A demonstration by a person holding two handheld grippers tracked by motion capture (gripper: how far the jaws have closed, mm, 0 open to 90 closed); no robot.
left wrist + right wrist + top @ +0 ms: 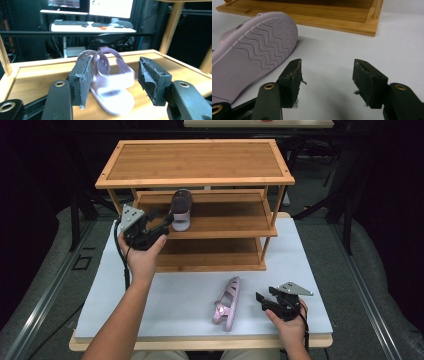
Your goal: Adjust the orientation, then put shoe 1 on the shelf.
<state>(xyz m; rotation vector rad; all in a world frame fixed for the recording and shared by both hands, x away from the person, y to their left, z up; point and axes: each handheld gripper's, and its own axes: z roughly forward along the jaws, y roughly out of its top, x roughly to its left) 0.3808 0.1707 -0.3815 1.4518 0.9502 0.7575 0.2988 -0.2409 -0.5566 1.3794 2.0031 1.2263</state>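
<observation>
Left gripper (112, 82) jaws spread, no grip on the lilac sandal (110, 85) standing between them on the rack's middle shelf (225, 217); a careless withdrawal could snag it; right gripper (327, 82) agape beside the second sandal (227, 302) on its side on the table (175, 295), awkward pickup likely.

The sandal (110, 85) on the shelf is blurred; the other sandal (249, 52) is cut off at the left edge.

Lilac sandal (110, 87) on wooden shelf (32, 77), between parted jaws
</observation>
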